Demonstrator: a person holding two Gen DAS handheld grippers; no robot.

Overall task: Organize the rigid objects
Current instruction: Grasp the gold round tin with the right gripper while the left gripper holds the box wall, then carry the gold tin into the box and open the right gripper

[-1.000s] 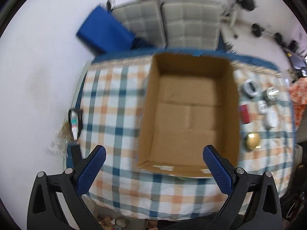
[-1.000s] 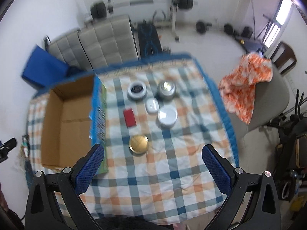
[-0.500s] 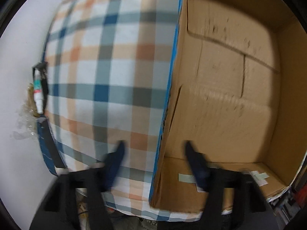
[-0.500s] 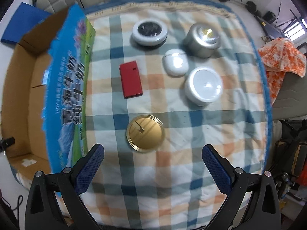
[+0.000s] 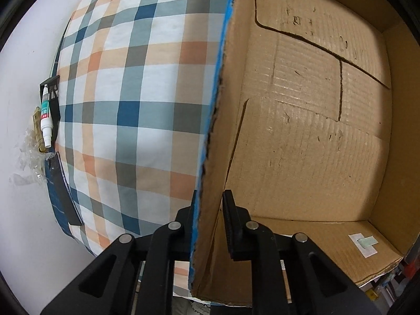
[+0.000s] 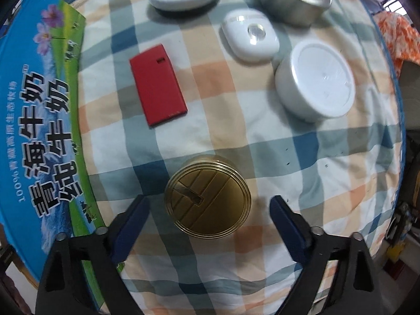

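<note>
Left wrist view: left tool (image 5: 210, 210) closing, clamped on cardboard box (image 5: 302, 131) wall, near corner. Right tool (image 6: 208, 210) closing, still apart, straddling gold tin (image 6: 207, 195) on checked bench (image 6: 236, 136), no contact.

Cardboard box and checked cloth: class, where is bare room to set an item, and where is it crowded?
Free: the cardboard box floor, bare between its walls, and the checked cloth left of it. Crowded: the cluster of red case, white pod, white tin and gold tin.
</note>
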